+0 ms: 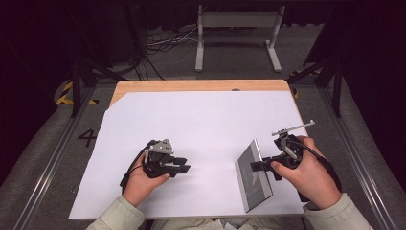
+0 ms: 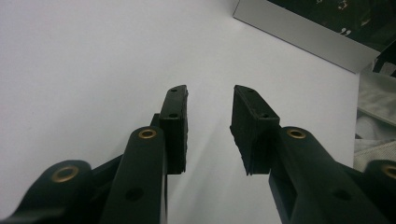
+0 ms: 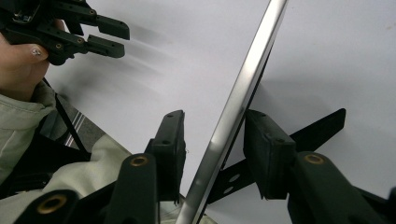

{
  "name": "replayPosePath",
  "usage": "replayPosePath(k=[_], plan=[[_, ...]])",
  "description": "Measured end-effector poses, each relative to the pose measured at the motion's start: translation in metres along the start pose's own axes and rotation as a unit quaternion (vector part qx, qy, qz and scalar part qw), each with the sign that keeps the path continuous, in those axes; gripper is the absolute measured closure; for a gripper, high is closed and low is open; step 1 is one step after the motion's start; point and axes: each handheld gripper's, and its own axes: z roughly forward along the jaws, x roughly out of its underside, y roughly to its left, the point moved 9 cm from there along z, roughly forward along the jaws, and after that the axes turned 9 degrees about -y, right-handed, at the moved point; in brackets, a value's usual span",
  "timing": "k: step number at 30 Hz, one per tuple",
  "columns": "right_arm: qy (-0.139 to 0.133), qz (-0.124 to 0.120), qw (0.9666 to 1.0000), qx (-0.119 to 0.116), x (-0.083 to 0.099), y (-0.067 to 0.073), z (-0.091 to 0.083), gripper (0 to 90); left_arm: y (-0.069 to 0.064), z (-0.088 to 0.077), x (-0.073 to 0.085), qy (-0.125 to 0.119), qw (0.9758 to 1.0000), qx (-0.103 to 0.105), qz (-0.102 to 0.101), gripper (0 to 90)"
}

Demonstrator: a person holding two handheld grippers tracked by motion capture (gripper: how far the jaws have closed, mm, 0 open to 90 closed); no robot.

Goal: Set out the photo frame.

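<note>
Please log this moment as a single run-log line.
left gripper: open, nothing between jaws | right gripper: jaws astride tilted silver tablet, gap at left pad | white sheet: under both

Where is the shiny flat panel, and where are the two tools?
flat panel [image 1: 253, 175], high view, on its grey face.
left tool [image 2: 210, 126], left gripper view, midway between its tips.
right tool [image 3: 212, 149], right gripper view, midway between its tips.

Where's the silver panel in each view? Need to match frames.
High view: silver panel lower right, at the right gripper.
Left gripper view: top right corner.
Right gripper view: edge-on, centre, between the jaws.
Shared landmark: white sheet.
</note>
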Motion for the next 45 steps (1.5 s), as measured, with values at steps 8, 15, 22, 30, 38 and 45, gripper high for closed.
replayPosePath(k=[8,15,22,30,38,45], plan=[[0.004,0.001,1.0,0.007,0.001,0.0,-0.001,64.3,0.0,0.001,0.0,0.0,1.0,0.001,0.001,67.2],[0.006,0.002,0.9998,0.017,0.0,0.0,-0.002,66.2,0.0,0.002,0.0,0.001,1.0,0.0,0.0,67.2],[0.012,-0.002,0.9995,0.028,-0.001,0.0,-0.002,69.3,-0.001,0.003,0.001,0.002,1.0,0.001,-0.001,67.3],[0.006,-0.008,0.9988,0.048,-0.003,-0.002,-0.007,82.1,-0.001,0.004,0.002,0.004,1.0,0.003,0.002,67.3],[0.007,-0.036,0.9971,0.067,-0.006,-0.005,-0.01,84.2,-0.002,0.004,0.002,0.004,1.0,0.003,0.001,67.5],[0.003,-0.05,0.9971,0.056,-0.012,-0.004,-0.013,84.3,-0.001,0.003,0.002,0.003,1.0,0.002,0.001,67.6]])
